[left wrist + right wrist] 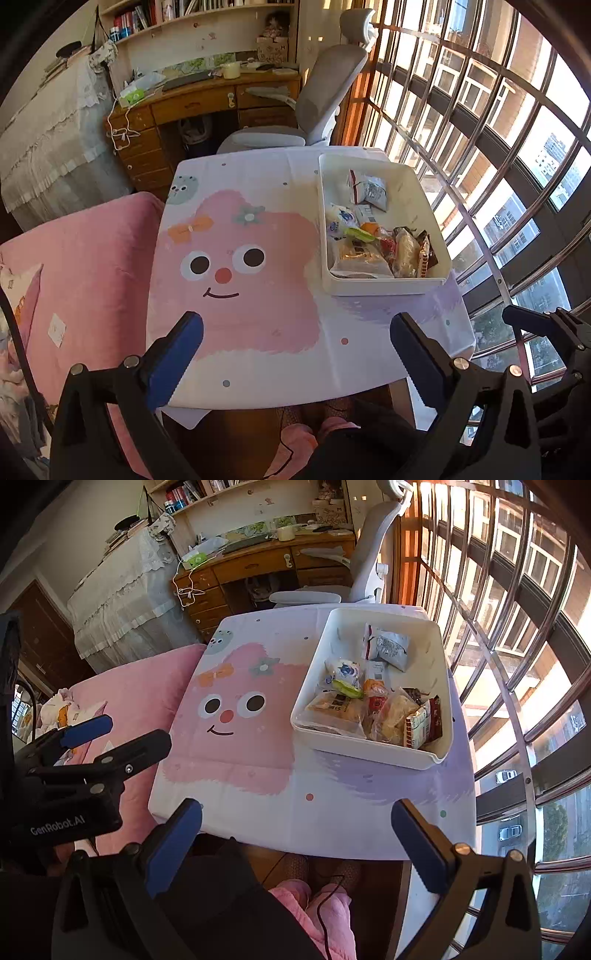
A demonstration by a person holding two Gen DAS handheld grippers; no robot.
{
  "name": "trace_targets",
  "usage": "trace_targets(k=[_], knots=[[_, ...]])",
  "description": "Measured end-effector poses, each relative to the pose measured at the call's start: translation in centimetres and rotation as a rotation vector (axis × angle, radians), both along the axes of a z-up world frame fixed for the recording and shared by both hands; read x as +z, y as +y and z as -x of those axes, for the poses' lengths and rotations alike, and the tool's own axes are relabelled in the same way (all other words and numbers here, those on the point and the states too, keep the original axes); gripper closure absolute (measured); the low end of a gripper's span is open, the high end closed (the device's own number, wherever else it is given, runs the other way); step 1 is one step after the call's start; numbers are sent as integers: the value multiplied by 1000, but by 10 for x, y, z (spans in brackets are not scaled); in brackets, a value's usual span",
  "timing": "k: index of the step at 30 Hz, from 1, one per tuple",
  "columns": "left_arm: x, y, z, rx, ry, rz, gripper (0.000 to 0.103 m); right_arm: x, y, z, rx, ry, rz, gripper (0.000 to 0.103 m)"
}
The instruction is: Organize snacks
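Left wrist view: left hand-held gripper [295, 328] spread wide, nothing between the blue pads, hanging over the counter's [258, 354] near edge. White tray [384, 288] sits at the far right corner of the counter, loaded with snack packets [369, 251]. Right hand-held gripper partly visible at the picture's right edge.

Right wrist view: right hand-held gripper [295, 812] likewise spread and empty, above the near edge; left hand-held gripper [110, 734] off the counter's left side. No packets lie loose on the cloth. Judgement: packets are light, crinkly, slippery film, contents crushable; pinch a sealed end seam. Tray is stiff; take it by its rim.
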State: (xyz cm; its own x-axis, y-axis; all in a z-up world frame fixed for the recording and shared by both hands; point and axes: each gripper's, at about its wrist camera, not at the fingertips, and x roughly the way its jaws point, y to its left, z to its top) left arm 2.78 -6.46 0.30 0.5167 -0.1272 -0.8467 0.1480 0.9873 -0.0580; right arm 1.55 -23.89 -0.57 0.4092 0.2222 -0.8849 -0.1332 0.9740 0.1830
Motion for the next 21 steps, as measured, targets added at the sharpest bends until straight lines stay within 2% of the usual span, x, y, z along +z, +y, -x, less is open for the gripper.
trace_targets(k=[2, 5, 7, 14, 21], knots=[[6, -1, 5, 27, -22, -4, 1, 5, -1, 3, -8, -12, 11, 0], [6, 0, 7, 69, 2, 24, 1, 8, -3, 8, -27, -21, 16, 0], [5, -1, 9, 77, 7, 20, 1, 10, -5, 9, -43, -35, 23, 0], [11, -7, 7, 97, -59, -10, 1, 15, -7, 4, -53, -83, 27, 0], [7, -8, 3, 126, -65, -22, 1, 7, -7, -6, -55, -70, 41, 0]])
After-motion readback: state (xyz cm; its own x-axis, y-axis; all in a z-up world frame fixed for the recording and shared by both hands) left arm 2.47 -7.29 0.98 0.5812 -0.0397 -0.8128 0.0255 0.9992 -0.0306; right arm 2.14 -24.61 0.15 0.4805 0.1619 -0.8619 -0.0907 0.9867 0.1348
